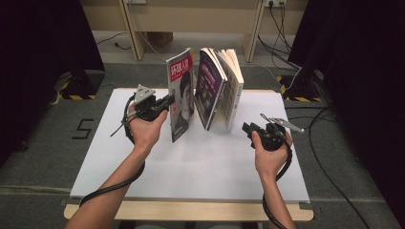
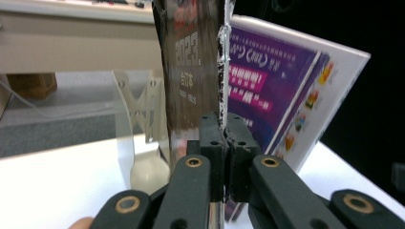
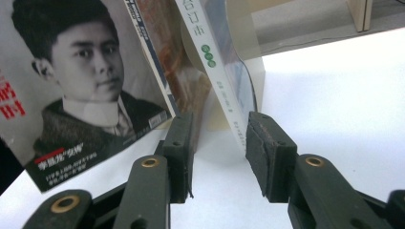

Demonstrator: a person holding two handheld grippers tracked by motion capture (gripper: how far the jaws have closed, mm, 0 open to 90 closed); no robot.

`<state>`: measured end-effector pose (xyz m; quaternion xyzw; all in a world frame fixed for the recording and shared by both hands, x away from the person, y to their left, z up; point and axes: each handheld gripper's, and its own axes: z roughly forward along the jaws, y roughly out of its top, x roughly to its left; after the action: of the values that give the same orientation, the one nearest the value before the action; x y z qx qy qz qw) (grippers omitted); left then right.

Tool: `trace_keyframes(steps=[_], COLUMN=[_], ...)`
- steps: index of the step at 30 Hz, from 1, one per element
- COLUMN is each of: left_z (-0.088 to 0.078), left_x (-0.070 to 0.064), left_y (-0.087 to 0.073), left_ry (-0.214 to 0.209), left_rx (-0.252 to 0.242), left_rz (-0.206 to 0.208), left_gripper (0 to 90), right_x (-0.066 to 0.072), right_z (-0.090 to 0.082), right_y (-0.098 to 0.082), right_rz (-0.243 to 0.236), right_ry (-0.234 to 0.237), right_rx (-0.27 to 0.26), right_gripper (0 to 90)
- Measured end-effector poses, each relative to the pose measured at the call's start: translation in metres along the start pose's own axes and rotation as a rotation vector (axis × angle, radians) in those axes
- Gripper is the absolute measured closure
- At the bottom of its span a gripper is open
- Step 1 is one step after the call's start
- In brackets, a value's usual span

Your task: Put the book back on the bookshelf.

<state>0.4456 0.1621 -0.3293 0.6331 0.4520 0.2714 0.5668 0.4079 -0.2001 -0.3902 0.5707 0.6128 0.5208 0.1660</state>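
Portrait-cover magazine (image 1: 181, 98) is held upright near the tabletop's (image 1: 143, 167) far edge, just left of the purple-cover book (image 1: 210, 88) leaning in a clear bookend (image 2: 141, 112). Left gripper (image 1: 165, 101) fingers (image 2: 212, 136) are clamped shut on the magazine's edge. Judged partway: magazine is lifted out and tilted apart from the stack, not yet set down or slotted back. Cover is glossy, black-and-white portrait, red title. Right gripper (image 1: 249, 131) fingers (image 3: 267, 152) stand open near the books, nothing gripped
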Motion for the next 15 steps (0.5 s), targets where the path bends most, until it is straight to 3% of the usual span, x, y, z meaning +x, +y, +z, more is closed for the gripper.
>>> trace_keyframes(steps=[5, 8, 15], left_z=[0.015, 0.028, 0.025], left_x=[0.004, 0.012, 0.016], left_y=[-0.005, -0.023, -0.039], left_ry=[0.037, 0.075, 0.087], left_rx=[-0.039, -0.054, -0.065], left_rz=[0.009, 0.014, 0.044], left_gripper=[87.3, 87.2, 86.8], right_x=[-0.002, -0.005, -0.010], right_z=[0.002, 0.003, 0.004], right_y=[-0.009, -0.014, -0.025], right_rz=[-0.002, -0.016, -0.007], right_ry=[-0.008, -0.016, -0.023], right_rx=[0.013, 0.016, 0.035], right_gripper=[62.9, 63.0, 63.0])
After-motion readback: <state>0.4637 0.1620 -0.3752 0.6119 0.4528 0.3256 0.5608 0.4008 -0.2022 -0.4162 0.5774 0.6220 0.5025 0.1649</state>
